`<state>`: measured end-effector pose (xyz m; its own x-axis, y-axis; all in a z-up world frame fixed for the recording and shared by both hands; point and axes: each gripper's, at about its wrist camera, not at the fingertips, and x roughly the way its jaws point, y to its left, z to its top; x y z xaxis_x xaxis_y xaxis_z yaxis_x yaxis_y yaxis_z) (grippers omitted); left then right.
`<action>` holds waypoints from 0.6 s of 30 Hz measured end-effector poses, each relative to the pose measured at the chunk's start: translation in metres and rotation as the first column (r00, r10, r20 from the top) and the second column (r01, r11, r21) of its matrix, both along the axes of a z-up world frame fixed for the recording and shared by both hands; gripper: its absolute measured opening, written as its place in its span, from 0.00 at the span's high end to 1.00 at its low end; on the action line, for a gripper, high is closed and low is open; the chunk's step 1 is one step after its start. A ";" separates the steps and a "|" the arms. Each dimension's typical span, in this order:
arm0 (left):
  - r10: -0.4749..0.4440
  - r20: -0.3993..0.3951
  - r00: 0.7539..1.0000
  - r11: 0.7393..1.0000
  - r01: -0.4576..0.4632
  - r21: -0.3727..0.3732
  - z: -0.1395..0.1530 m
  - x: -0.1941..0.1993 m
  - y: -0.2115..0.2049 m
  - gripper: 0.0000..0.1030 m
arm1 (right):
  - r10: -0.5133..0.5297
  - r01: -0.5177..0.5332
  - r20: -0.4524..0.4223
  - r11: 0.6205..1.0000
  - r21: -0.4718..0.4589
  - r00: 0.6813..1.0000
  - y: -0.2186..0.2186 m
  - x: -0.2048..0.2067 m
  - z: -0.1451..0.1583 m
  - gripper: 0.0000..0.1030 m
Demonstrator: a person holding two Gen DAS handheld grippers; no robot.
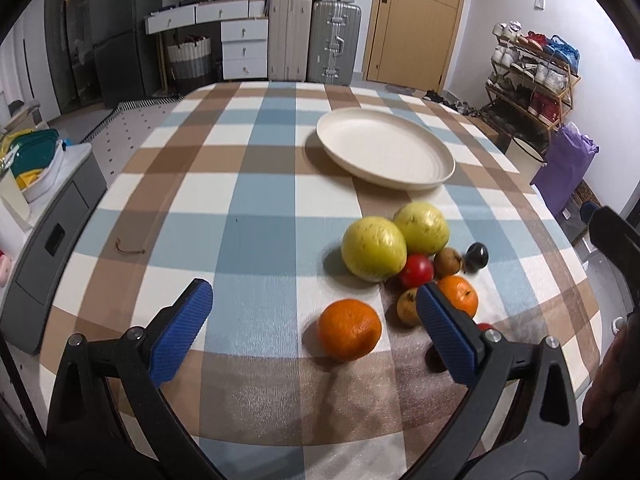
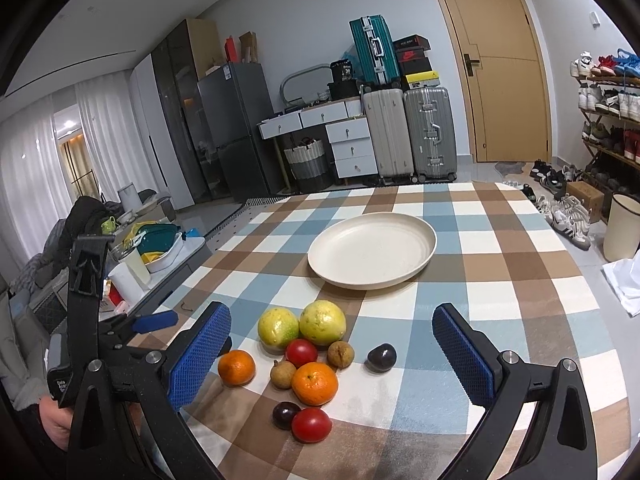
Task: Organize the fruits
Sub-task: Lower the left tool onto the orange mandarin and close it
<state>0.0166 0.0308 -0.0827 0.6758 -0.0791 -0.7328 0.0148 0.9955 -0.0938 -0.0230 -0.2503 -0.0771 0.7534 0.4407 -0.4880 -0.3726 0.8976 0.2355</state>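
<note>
While no label read clearly, left gripper (image 1: 314, 306) and right gripper (image 2: 332, 330) gaped wide, empty, above fruits; plate (image 2: 424, 256) bare.

No text can be read.

Left wrist: table (image 1: 240, 200) viewed low and close, facing door | Right wrist: viewed higher, further back | Shared: plate (image 1: 440, 152), fruit (image 2: 314, 384)
</note>
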 end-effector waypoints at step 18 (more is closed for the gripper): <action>-0.141 -0.119 0.983 0.977 0.119 -0.178 -0.044 0.023 0.002 0.57 | 0.006 -0.007 -0.063 1.000 -0.008 0.998 0.006 0.023 -0.023 0.00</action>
